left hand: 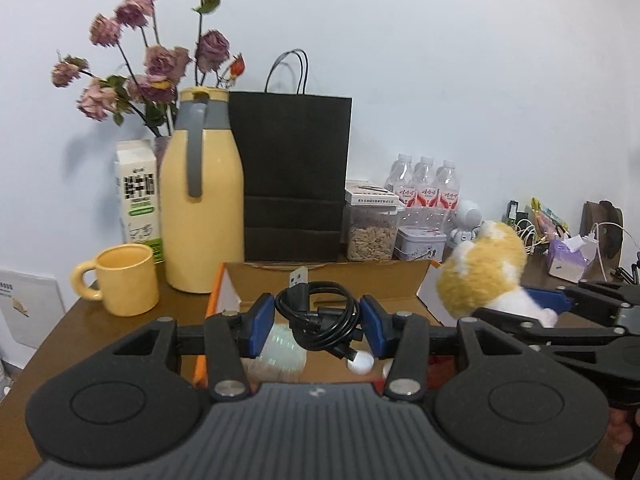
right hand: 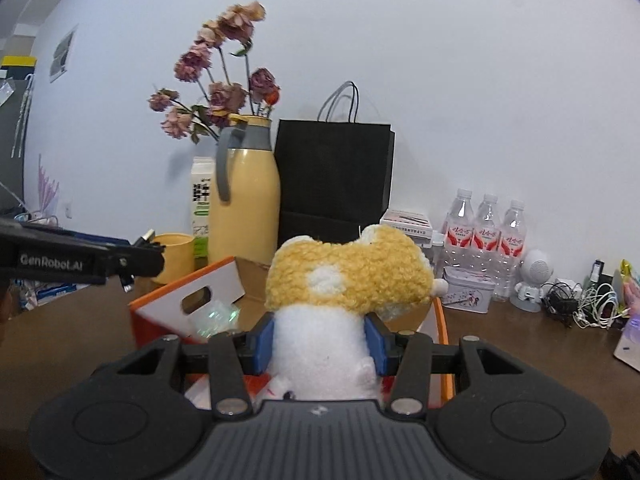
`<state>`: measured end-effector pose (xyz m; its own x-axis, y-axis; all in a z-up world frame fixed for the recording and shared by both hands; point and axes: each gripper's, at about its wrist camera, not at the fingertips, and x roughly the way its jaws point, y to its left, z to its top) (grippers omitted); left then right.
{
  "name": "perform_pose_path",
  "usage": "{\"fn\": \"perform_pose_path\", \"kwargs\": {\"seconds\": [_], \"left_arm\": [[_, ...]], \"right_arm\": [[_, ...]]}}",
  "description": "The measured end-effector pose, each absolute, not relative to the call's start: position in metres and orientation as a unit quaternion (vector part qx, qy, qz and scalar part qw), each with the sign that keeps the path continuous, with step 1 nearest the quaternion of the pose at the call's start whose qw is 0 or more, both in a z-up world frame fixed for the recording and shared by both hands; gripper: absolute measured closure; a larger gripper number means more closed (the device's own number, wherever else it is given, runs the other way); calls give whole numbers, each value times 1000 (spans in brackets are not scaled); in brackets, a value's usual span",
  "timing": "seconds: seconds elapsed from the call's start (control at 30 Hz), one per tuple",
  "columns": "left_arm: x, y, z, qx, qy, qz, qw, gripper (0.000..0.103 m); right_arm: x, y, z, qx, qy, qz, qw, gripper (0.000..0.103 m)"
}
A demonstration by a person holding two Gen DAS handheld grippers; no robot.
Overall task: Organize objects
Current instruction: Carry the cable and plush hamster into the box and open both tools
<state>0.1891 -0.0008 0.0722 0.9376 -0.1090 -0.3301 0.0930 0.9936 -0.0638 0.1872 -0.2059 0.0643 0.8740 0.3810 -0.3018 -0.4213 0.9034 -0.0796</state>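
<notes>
Left gripper (left hand: 318, 326): nearest in the left wrist view, blue pads clenched on a coiled black cable (left hand: 320, 316), held above the box (left hand: 256, 276).
Right gripper (right hand: 320, 340): pads clenched on the white body of a plush toy (right hand: 344, 276), also above the box, to the right of the cable.
Box: open cardboard, orange edges, on the brown table (left hand: 52, 340); a clear plastic item (left hand: 280, 346) and small white pieces inside.
Far row, large to small: black bag (left hand: 294, 176), yellow flask (left hand: 202, 196), carton (left hand: 138, 200), mug (left hand: 122, 286), bottles (left hand: 426, 188).
</notes>
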Motion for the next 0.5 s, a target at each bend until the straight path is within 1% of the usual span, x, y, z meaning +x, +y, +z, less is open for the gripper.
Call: {"fn": "perform_pose_path", "kwargs": {"seconds": [0.27,0.5], "left_arm": [[264,-2,67,-26,195,-45,979,55],[320,8,45,-41,241,-31,969,55]], "right_arm": [[267,-185,59,-77,181,201,960,57],[325,-176,37,-85,237,190,949,57]]}}
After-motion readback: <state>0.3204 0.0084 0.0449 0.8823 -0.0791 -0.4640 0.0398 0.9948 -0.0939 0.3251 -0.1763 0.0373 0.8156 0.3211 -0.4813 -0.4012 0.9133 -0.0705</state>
